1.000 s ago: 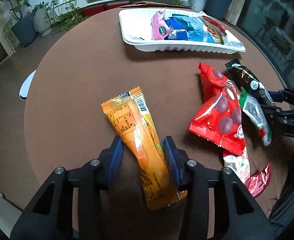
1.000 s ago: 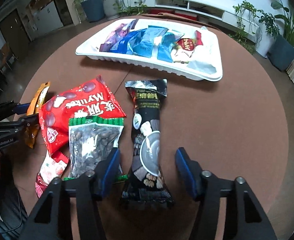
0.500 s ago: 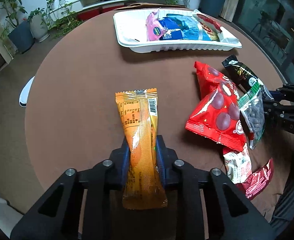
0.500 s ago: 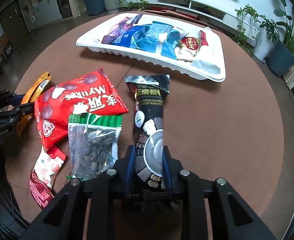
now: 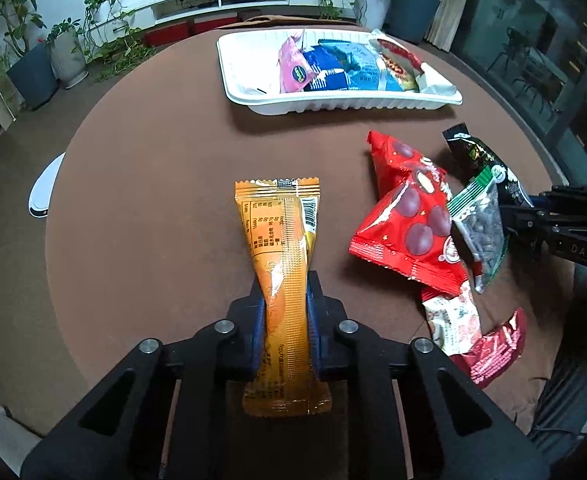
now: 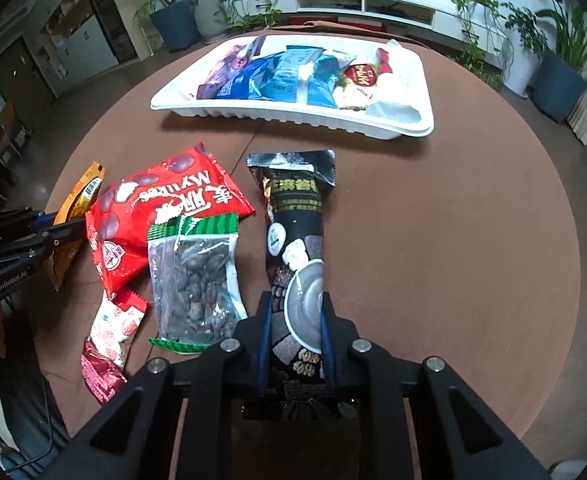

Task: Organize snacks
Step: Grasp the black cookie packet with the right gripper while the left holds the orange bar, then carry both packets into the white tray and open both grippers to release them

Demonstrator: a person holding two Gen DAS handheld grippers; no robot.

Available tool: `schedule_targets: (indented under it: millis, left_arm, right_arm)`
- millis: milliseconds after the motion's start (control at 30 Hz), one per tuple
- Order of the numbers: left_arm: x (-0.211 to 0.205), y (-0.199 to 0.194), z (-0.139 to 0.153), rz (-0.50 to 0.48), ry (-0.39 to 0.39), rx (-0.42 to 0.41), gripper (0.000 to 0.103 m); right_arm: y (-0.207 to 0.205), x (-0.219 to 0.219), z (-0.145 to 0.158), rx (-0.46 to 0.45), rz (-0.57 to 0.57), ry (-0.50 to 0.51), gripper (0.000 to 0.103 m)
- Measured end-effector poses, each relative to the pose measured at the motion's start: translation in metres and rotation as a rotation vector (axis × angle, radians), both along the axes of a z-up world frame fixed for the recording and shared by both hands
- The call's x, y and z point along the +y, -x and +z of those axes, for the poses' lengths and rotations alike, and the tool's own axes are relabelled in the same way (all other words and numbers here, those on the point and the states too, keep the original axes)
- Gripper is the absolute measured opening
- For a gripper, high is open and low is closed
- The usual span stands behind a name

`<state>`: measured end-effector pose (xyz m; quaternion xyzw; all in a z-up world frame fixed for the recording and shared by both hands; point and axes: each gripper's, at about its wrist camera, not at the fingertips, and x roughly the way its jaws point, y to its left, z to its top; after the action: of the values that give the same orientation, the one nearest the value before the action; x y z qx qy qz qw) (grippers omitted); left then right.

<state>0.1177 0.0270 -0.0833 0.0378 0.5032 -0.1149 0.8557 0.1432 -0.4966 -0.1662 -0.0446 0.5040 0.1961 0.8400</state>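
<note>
**Operator:** Report the state of both grippers.

**Inspector:** The left gripper [image 5: 286, 312] is closed on the long orange foil snack packet [image 5: 283, 272], pinching it near its lower third. The packet's far end lies on or just above the round brown tabletop [image 5: 153, 168]; which of the two cannot be told. The right gripper [image 6: 295, 332] is closed on the long black foil snack packet [image 6: 297, 236], gripped likewise near its lower end.

**Operator:** Status of the destination?

**Inspector:** The white ribbed plastic tray [image 6: 293, 114] sits at the far side of the tabletop, well apart from both grippers. It already holds several packets: a pink one [image 5: 293, 66], blue ones [image 6: 289, 76] and a red-and-gold one [image 6: 359, 80]. The end of the tray on the left in the left wrist view shows bare floor.

**Operator:** What remains outside the tray?

**Inspector:** Besides the two gripped packets, three more lie between the grippers: a large red packet printed with dark round sweets [image 6: 161, 216], a clear packet with green edging holding dark seeds [image 6: 195, 276] that overlaps it, and a small red-and-white packet [image 6: 109, 336] nearest the person.

**Operator:** Progress assessment?

**Inspector:** Judged roughly half complete. Both grasps appear secured; lift and transfer to the tray are not yet done, and three packets need later cycles.
</note>
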Motion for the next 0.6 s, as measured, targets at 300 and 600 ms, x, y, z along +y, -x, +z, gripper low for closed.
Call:
schedule_targets:
  millis: [300,600]
  left_arm:
    - [0.013,0.004,0.015,0.031,0.142,-0.013,0.016]
    - [0.023,-0.028,0.052,0.034,0.198,-0.068,0.016]
  right_arm:
    - [0.006,-0.027,0.016,-0.011,-0.077,-0.128,0.022]
    - [-0.014,-0.075,0.032,-0.023,-0.206,-0.203,0.022]
